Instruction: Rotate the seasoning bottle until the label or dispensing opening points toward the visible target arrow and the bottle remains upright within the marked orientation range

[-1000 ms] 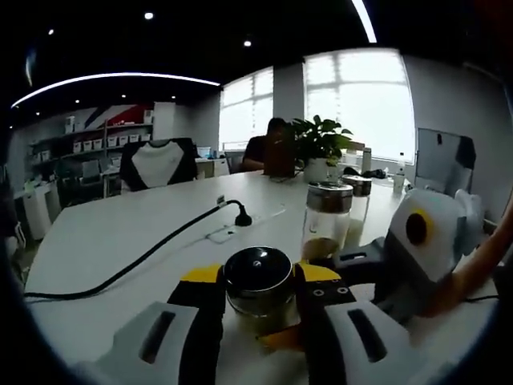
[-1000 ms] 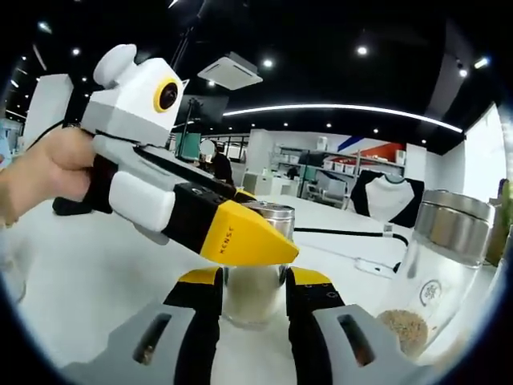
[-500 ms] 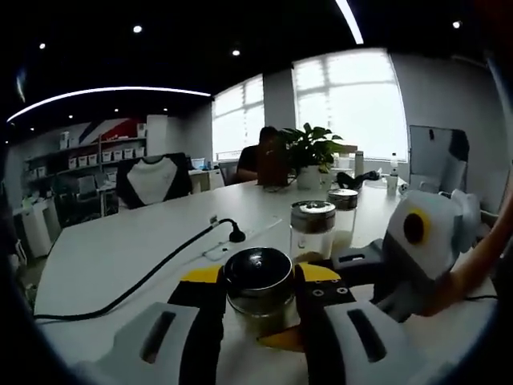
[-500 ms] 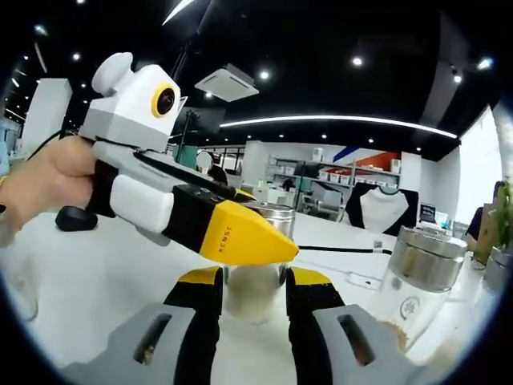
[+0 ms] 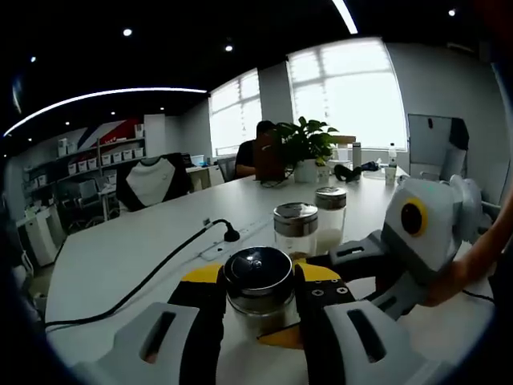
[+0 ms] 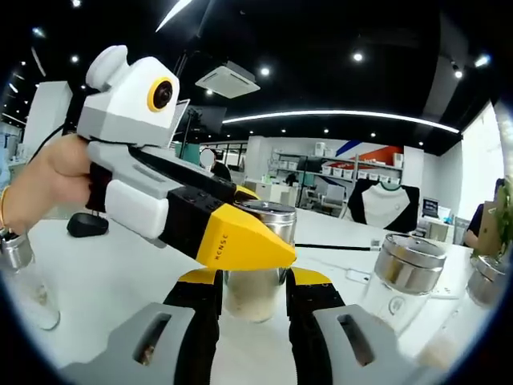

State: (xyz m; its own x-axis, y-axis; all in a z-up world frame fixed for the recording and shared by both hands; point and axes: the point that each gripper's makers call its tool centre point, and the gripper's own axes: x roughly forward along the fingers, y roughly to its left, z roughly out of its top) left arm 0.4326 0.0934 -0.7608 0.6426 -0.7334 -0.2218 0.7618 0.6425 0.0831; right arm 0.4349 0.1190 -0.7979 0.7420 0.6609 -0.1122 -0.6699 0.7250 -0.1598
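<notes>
While both sets of jaws clamp it from opposite sides, the seasoning bottle point(image 5: 258, 282) stands upright on the white table point(image 5: 120, 241), long axis vertical, metal cap up. The left gripper point(image 5: 258, 309) holds it near the cap; the right gripper point(image 6: 252, 301) holds the glass body. Label direction cannot be determined. Two more jars point(image 5: 295, 230) stand beyond, then a potted plant point(image 5: 309, 148).

You had daylight pouring through the windows point(image 5: 345, 92) at one o'clock in the left gripper view, blown out to white; the ceiling stayed dark, broken by small spotlights and a curved light strip point(image 6: 345, 116); the white table point(image 5: 136, 241) was evenly lit with faint shadows; straight lines bowed near the edges; the background was soft.
</notes>
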